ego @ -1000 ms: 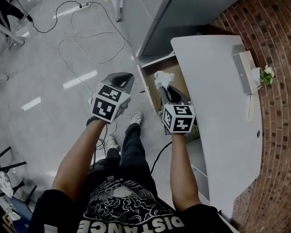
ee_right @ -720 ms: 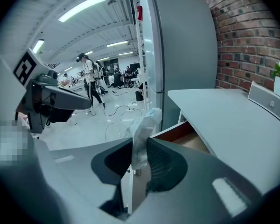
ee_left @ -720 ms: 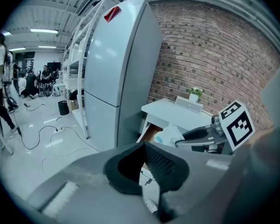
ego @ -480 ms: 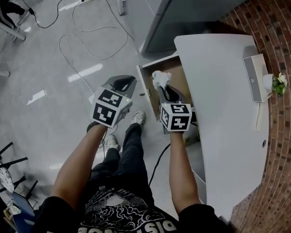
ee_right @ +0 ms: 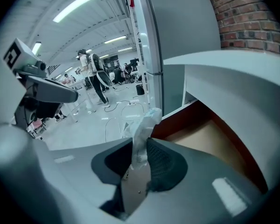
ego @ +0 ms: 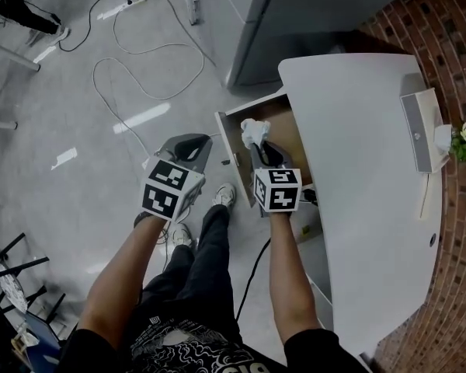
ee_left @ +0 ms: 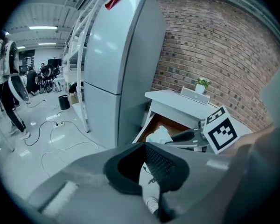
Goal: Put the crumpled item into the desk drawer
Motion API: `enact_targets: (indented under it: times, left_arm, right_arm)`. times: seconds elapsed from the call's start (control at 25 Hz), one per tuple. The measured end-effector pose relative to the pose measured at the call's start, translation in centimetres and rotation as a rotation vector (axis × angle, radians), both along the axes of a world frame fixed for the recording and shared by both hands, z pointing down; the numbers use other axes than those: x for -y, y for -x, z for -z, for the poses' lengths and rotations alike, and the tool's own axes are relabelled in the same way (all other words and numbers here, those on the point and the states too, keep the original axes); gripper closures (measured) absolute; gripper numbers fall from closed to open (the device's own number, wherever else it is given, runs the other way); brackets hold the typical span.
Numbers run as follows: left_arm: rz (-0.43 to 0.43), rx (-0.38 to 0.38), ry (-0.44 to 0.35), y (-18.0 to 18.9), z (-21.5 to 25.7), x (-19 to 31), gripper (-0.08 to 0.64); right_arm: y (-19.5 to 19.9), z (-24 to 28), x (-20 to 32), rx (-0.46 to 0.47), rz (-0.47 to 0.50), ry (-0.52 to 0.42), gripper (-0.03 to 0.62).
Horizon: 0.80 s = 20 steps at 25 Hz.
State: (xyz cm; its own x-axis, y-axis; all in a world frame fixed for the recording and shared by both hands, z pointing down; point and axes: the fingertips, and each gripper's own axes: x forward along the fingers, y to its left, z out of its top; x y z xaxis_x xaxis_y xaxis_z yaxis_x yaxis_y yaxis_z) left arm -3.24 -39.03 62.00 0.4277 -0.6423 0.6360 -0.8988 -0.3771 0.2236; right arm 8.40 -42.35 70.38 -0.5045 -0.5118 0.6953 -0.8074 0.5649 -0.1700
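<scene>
The crumpled item (ego: 253, 130) is a white wad of paper or plastic, pinched in my right gripper (ego: 258, 148) above the open desk drawer (ego: 226, 140). From the right gripper view the wad (ee_right: 142, 129) sticks up between the two dark pads of my right gripper (ee_right: 141, 148), with the drawer's brown floor (ee_right: 205, 139) just beyond. My left gripper (ego: 196, 141) hangs over the floor left of the drawer front, with nothing in it. Its pads meet at the tips of the left gripper (ee_left: 143, 148). That view also shows the wad (ee_left: 159, 135) over the drawer (ee_left: 165, 122).
The white desk top (ego: 357, 177) carries a flat white box (ego: 419, 130) and a small plant (ego: 460, 138) against a brick wall. A tall grey cabinet (ego: 295, 14) stands behind the drawer. Cables (ego: 140, 61) lie on the floor. People (ee_left: 4, 92) stand far off.
Both grippers have sunk, the right one more, carrying the wad lower over the drawer. The grip on the wad is unchanged.
</scene>
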Motion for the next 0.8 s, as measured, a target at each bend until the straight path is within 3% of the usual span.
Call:
enact_targets:
  times: [0.8]
  left_arm:
    - [-0.005, 0.004, 0.055, -2.1, -5.2, 0.8, 0.555]
  right_arm:
    - [-0.9, -7.6, 1.4, -0.035, 0.012, 0.096, 0.508]
